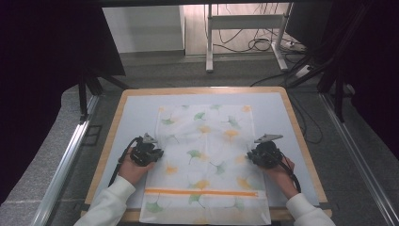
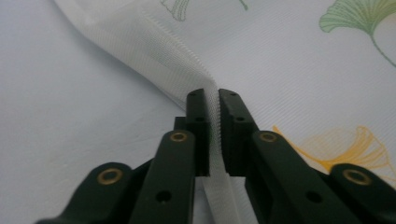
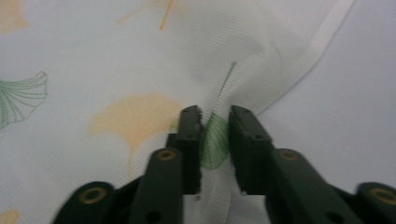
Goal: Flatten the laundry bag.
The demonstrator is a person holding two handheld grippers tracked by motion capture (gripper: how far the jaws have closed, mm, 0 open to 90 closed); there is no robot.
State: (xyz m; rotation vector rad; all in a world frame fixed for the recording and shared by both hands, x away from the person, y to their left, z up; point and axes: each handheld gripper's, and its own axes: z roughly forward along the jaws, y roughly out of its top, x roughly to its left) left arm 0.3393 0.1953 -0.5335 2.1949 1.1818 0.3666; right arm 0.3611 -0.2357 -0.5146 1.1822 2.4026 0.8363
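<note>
Pale matting point(image 1: 136, 113) on a wood-rimmed table point(image 1: 111, 136) bears the leaf-print cloth point(image 1: 207, 141), both side edges pinched by left gripper point(image 1: 157, 153) and right gripper point(image 1: 250, 155).

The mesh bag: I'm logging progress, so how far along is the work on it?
Done: the mesh bag lies spread flat on the table, zipper nearest the person. In hand: the left gripper pinches its left edge, and the right gripper has a fold of its right edge between its jaws. Left: probably lifting or folding; nothing is folded yet.

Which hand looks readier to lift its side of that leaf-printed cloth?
Left, slightly: the left hand-held gripper has pinched the cloth edge tight, while the right hand-held gripper holds its fold more loosely.
</note>
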